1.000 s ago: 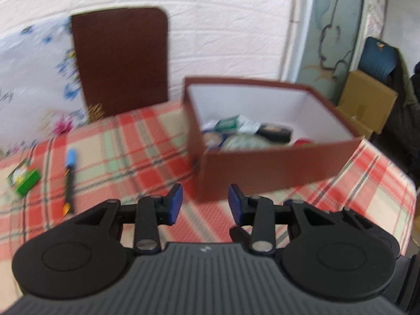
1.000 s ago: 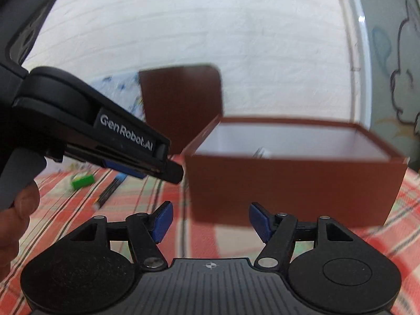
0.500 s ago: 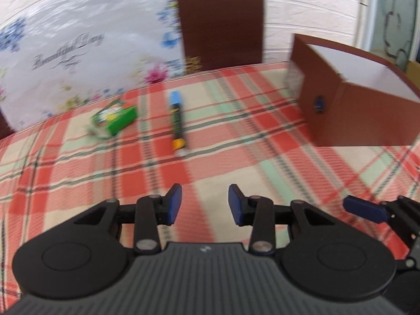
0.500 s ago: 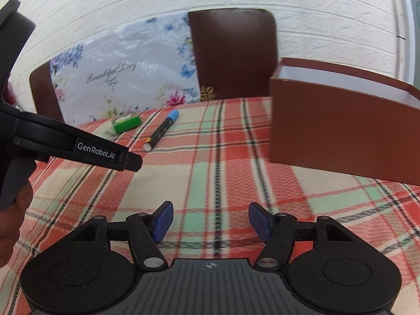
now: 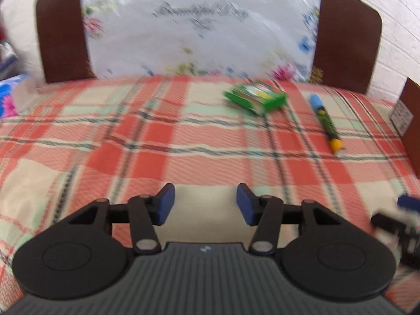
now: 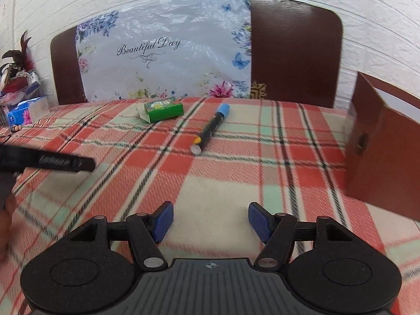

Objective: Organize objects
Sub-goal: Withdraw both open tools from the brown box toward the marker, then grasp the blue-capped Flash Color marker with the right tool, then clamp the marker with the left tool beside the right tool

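A green box (image 5: pixel 256 97) (image 6: pixel 163 109) lies far back on the plaid tablecloth (image 5: pixel 183 144) (image 6: pixel 236 183). Right of it lies a marker (image 5: pixel 325 122) (image 6: pixel 211 129) with a blue cap and a yellow end. The brown box (image 6: pixel 383 155) (image 5: pixel 409 115) stands at the right edge. My left gripper (image 5: pixel 204 204) hovers over bare cloth, well short of both items; its jaws are opening with nothing between them. My right gripper (image 6: pixel 210 220) is open and empty, also short of the marker. The left gripper's body shows as a dark bar at the left of the right wrist view.
A chair back (image 6: pixel 295 52) draped with a flowered plastic sheet (image 6: pixel 162 52) stands behind the table. A tissue pack (image 6: pixel 25 113) (image 5: pixel 9 97) and clutter sit at the far left. A person's hand (image 6: pixel 5 225) is at the left edge.
Both views swung left, away from the brown box, which now sits at the right edge. The green box and marker came toward the middle. The left jaws have widened.
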